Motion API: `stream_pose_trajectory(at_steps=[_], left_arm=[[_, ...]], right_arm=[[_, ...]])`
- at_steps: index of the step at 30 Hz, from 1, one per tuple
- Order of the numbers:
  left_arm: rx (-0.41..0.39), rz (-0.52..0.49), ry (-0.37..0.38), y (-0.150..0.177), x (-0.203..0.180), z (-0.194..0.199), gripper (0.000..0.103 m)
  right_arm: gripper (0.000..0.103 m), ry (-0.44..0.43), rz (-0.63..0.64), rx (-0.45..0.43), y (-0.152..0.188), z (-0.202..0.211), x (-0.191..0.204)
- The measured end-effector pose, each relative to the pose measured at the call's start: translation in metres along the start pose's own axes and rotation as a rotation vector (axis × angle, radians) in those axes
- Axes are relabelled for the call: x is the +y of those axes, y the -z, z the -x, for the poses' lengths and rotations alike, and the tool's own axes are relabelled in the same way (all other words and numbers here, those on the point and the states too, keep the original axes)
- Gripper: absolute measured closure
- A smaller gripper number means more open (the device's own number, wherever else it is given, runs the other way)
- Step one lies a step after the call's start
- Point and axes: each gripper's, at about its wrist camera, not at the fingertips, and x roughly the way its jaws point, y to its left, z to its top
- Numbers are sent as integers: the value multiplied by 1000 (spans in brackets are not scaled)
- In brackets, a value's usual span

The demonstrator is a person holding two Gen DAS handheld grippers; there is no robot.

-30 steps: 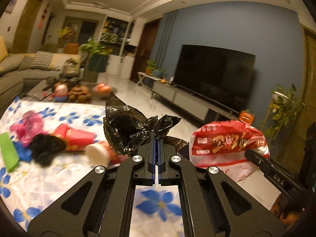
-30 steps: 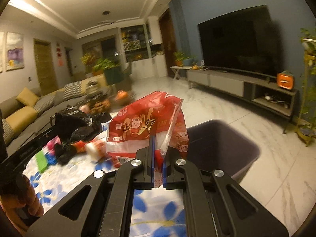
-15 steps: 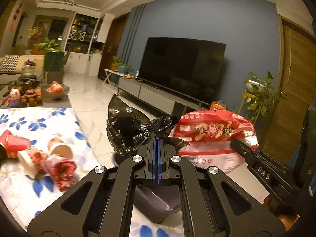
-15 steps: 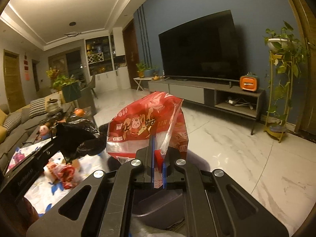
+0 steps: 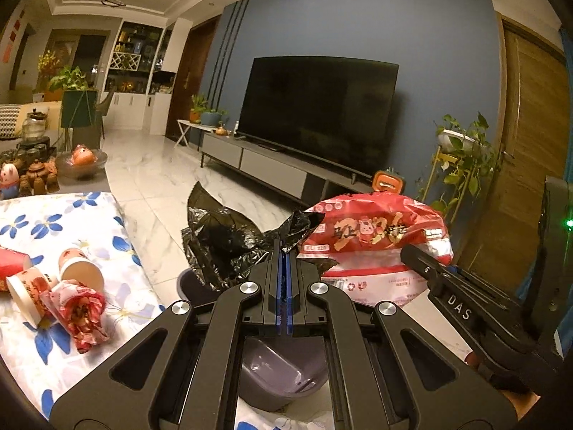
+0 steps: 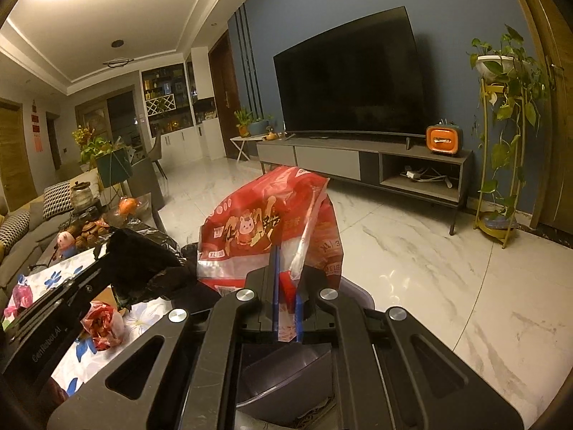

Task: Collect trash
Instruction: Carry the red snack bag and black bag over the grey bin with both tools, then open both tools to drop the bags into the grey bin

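a living room with a blue wall, a dark tv (image 6: 349,75) on a low tv stand (image 6: 361,161), and a wide stretch of bare marble floor (image 6: 447,268) between that stand and the bin. the grey bin (image 5: 275,372) stands on the floor just beside the edge of the counter (image 5: 32,354), which wears a white cloth with blue flowers; on the tv side of the bin the floor lies open all the way to the plant stand (image 6: 501,165).

the left gripper (image 5: 284,251) is clamped tight, its blue pads pressed together on a crumpled black plastic bag (image 5: 229,240), which hangs above the bin's counter-side rim. the right gripper (image 6: 284,268) is pinched on a fold of the red and white snack bag (image 6: 265,229), held upright over the bin's mouth. the two bags sit side by side above the bin, nearly touching, the black one toward the counter.

inside the bin the grey bottom shows in the left wrist view; the right wrist view shows something dark and crumpled low down, too unclear to name.

on the counter, near its bin-side edge, lie tipped paper cups (image 5: 77,272) and a crumpled red wrapper (image 5: 84,315).
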Motion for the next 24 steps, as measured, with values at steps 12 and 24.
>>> stream_pose_trajectory(at_steps=[12, 24], left_arm=[[45, 23, 44, 12, 6, -28, 102], [46, 71, -2, 15, 28, -29, 52]], right_arm=[[95, -22, -1, 20, -4, -20, -7], [51, -55, -8, 14, -4, -23, -8]])
